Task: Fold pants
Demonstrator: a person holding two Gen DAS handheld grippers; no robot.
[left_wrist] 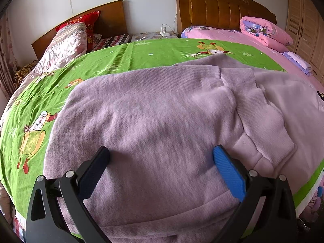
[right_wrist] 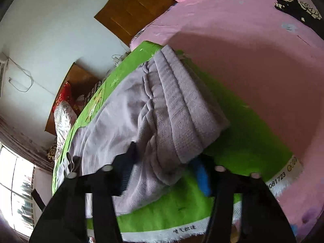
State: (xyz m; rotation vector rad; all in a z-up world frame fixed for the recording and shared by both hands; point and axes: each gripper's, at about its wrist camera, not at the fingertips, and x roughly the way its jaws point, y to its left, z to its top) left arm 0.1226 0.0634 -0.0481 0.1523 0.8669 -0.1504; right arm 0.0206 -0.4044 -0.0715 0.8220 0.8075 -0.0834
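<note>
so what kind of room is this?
A home bedroom, most likely: two beds with wooden headboards, a rolled pink quilt, a wardrobe. The lilac pants lie on a green sheet.

I see a bedroom with pale walls [left_wrist: 145, 4]. Two wooden headboards [left_wrist: 218, 6] stand against the far wall, a small nightstand [left_wrist: 154, 34] between the beds. A wardrobe [left_wrist: 303, 20] stands at right. Daylight enters through a window [right_wrist: 18, 192] at left.
</note>
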